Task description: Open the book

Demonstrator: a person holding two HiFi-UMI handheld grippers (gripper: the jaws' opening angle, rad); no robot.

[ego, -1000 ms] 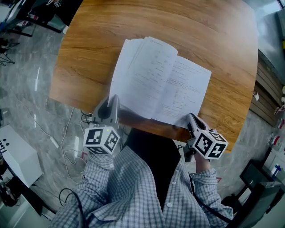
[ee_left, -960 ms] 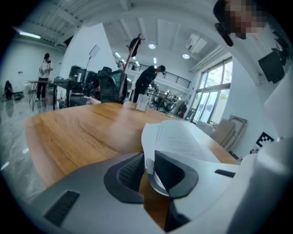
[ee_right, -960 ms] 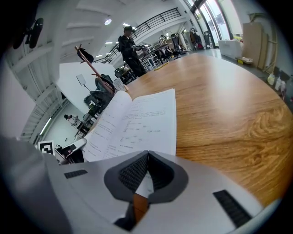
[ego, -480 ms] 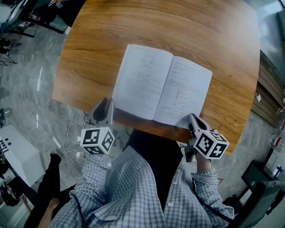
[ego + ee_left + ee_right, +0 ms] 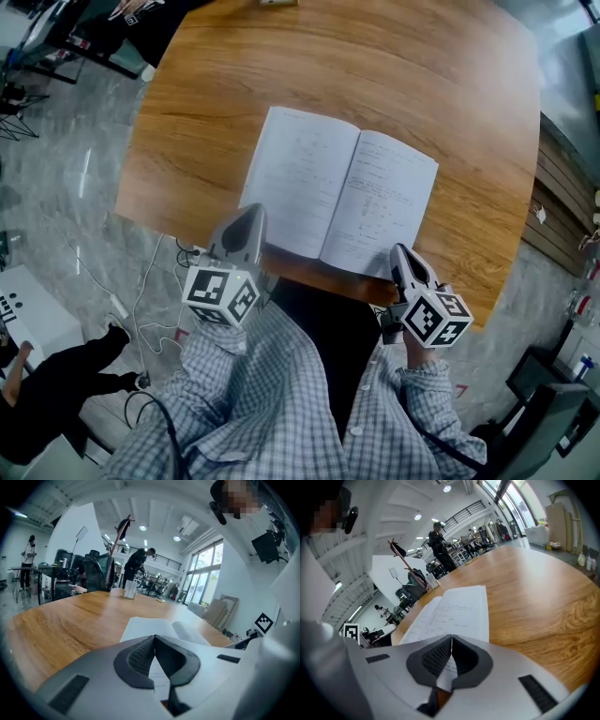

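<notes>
The book lies open and flat on the wooden table, both white pages showing faint handwriting. My left gripper is over the book's near left corner. Its jaws have just closed, and I see nothing between the pads. In the left gripper view the book lies just beyond the left gripper. My right gripper is shut at the near right corner. In the right gripper view, white page shows through the gap behind the tip of the right gripper, and the book stretches ahead. Whether either tip touches the paper I cannot tell.
A small clear container stands at the table's far end. Cables and a white box lie on the floor at left, where a person in black crouches. Dark equipment sits at lower right.
A second ago several pages stood lifted and fanned at the book's left side. They now lie flat. My left gripper drew back off the table, then came forward over the near left corner. The right stayed.
</notes>
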